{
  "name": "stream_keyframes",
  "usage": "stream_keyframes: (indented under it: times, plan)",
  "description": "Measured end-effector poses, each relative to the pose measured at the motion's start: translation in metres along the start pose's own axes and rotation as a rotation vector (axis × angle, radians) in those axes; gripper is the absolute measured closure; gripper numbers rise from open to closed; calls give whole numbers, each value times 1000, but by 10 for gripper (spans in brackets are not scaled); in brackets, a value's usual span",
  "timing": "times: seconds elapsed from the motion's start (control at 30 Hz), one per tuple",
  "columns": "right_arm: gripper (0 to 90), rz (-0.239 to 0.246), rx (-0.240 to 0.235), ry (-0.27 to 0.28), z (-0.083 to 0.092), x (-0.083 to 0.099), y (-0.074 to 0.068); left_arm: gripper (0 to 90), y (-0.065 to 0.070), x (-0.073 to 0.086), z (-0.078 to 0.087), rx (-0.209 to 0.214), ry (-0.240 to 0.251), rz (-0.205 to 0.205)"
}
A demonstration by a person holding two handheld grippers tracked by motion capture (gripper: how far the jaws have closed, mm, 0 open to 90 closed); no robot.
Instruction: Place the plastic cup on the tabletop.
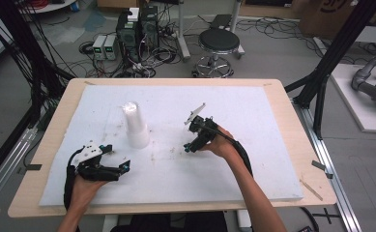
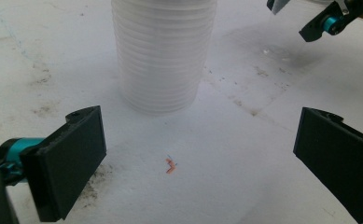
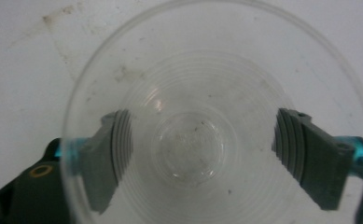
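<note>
The clear plastic cup (image 3: 216, 140) sits right in front of your right tongs (image 1: 187, 146): in the right gripper view you look down through its open mouth to its ribbed wall and round base, with the white sheet under it. Both black jaws show through the cup's wall, one on each side, standing wide and apart from the narrow base; whether the pads touch the cup you cannot tell from here. No firm grip shows, so read these tongs as open around the cup. In the high view your right hand (image 1: 219, 142) holds them near the middle of the white foam sheet (image 1: 272, 159), tips pointing down and toward you.

To the left of that stands the stack of white cups (image 1: 136, 126), upside down on the sheet, well apart from the right tongs. In the left gripper view the stack (image 2: 163, 51) rises just ahead of your left tongs (image 1: 122, 168), whose jaws are spread wide with nothing between them but the sheet and a small orange scrap (image 2: 171, 165). The sheet covers most of the wooden desk (image 1: 60, 121).
</note>
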State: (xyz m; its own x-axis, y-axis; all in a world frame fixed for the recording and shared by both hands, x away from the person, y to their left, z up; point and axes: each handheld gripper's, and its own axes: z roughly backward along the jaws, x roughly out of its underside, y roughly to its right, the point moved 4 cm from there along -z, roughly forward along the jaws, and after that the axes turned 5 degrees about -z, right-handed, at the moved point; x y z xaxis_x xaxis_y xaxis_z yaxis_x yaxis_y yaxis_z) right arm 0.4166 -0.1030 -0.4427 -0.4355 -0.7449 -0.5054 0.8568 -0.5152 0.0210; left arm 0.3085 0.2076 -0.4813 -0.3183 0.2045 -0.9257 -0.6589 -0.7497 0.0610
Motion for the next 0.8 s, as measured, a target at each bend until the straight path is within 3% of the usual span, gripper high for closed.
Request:
stream_keyframes:
  times: [0.07, 0.37, 0.5, 0.8]
  plan:
    - [136, -8, -6, 21, -2, 2, 0, 23, 0, 0, 0, -2, 0, 2]
    - [134, -36, -5, 88, 2, 12, -1, 24, -1, 0, 0, -3, -6, 5]
    - [135, -58, -5, 122, 7, 18, -3, 23, -2, 0, -1, -18, -4, 25]
    - [135, -131, 16, 255, 25, 49, -2, 23, -2, 0, 2, -35, 14, 26]
